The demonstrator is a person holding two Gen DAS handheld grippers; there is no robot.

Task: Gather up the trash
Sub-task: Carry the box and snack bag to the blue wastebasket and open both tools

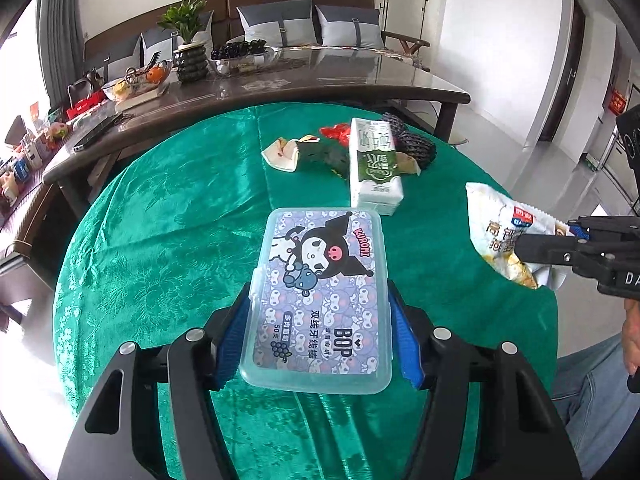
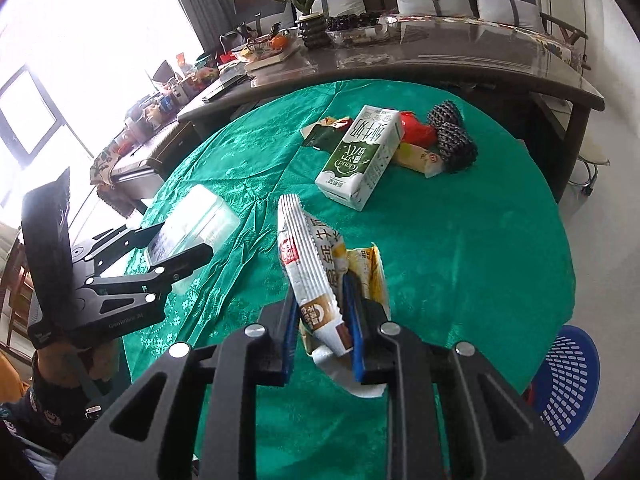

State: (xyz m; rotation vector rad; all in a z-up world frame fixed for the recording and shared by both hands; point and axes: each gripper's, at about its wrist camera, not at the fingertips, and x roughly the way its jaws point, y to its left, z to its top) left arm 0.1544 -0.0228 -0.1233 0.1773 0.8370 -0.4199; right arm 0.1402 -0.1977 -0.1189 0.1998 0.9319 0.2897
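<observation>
My left gripper (image 1: pixel 318 332) is shut on a clear plastic floss box (image 1: pixel 320 296) with a purple cartoon label, held above the green tablecloth (image 1: pixel 168 216); the same box (image 2: pixel 192 220) shows in the right wrist view. My right gripper (image 2: pixel 320 320) is shut on a crumpled white and yellow snack wrapper (image 2: pixel 312 264), also lifted off the cloth; in the left wrist view that wrapper (image 1: pixel 500 232) hangs at the right. A green and white milk carton (image 1: pixel 374 164) lies further back among small wrappers (image 1: pixel 284 152), a red wrapper (image 2: pixel 416 128) and dark scouring balls (image 2: pixel 454 140).
A blue perforated basket (image 2: pixel 568 384) stands on the floor right of the round table. A dark long table (image 1: pixel 320 80) behind carries a plant pot (image 1: pixel 192 60), fruit bowls and clutter. A person's jeans (image 1: pixel 592 400) are at the right.
</observation>
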